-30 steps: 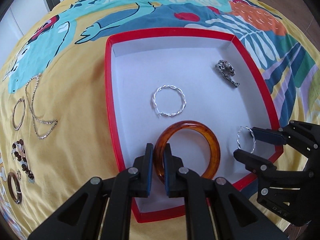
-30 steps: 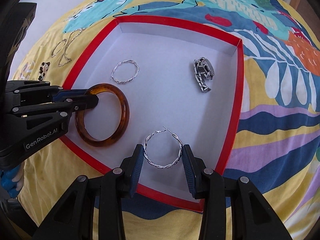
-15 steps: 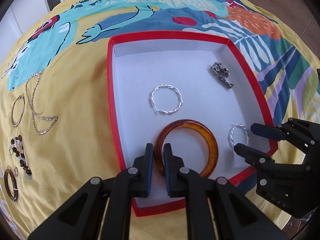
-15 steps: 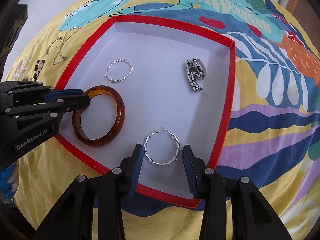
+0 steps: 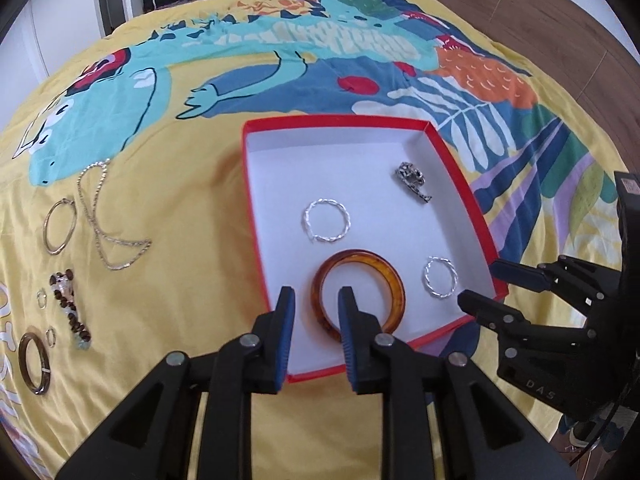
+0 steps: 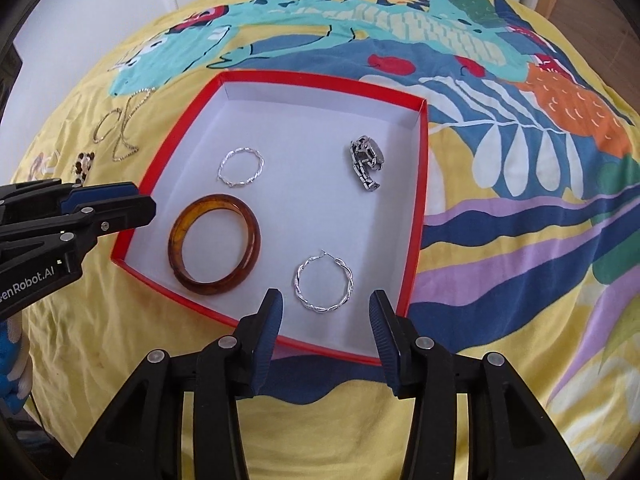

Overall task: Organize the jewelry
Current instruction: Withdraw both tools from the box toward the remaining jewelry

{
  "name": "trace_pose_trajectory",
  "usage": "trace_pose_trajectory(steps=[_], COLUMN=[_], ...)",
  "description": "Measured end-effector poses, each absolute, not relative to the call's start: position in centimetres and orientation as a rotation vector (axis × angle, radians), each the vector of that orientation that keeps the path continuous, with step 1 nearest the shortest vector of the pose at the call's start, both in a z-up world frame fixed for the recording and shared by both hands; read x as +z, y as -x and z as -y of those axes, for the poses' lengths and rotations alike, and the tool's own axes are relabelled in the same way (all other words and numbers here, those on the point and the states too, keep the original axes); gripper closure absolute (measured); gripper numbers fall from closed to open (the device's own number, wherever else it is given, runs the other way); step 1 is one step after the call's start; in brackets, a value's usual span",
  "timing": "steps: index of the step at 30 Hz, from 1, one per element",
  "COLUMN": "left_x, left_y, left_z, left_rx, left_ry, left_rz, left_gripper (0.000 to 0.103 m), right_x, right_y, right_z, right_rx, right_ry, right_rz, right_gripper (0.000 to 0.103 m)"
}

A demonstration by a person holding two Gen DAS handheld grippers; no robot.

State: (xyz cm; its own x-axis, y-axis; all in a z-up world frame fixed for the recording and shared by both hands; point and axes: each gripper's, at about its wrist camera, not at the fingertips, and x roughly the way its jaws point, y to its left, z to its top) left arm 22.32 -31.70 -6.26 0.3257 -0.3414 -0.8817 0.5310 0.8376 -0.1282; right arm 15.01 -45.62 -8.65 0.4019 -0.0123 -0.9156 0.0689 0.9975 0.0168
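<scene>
**Desk:** What has changed at the shallow red-rimmed cardboard box with the white floor (image 5: 460, 178)?

**Photographer:** The left gripper (image 5: 316, 300), clamped on the translucent amber resin bangle (image 5: 394, 286) a second ago, has just been opening. Its jaws now stand a moderate way apart, pads clear of the rim, though one finger hangs over the ring's opening. The bangle lies flat at the lower centre of the box.

**Desk:** And the other hand?

**Photographer:** The right gripper (image 6: 326, 308) has just been widening too. It holds nothing; the twisted silver hoop earring (image 6: 324, 283) lies on the box floor just ahead of its fingers.

**Desk:** Meaning?

**Photographer:** Both pieces look delivered, joining a second twisted silver hoop (image 5: 326, 221) and a chunky silver link bracelet (image 5: 414, 181). At left of the left-wrist view, a silver chain necklace (image 5: 106, 236), a thin gold hoop (image 5: 60, 226), a brown beaded strand (image 5: 70, 308) and a dark brown bangle (image 5: 35, 362) lie on the yellow printed bedspread (image 5: 172, 264), seemingly next.
</scene>
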Motion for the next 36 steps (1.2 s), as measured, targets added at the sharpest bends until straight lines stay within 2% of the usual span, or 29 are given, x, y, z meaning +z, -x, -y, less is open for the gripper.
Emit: trace_pose_trajectory(steps=[16,36], left_x=[-3.2,-3.6], left_y=[-22.4,-22.5], left_z=[23.0,8.2], left_rx=[-0.478,-0.262], left_ry=[-0.142,-0.062], left_rz=[-1.079,-1.085], left_gripper=[0.077,0.077], right_x=[-4.7,-3.0], right_y=[-15.3,-17.7], right_z=[39.5,28.9], right_rx=[-0.012,0.132], right_ry=[-0.100,-0.049], right_rz=[-1.063,-1.034], right_gripper=[0.058,0.058])
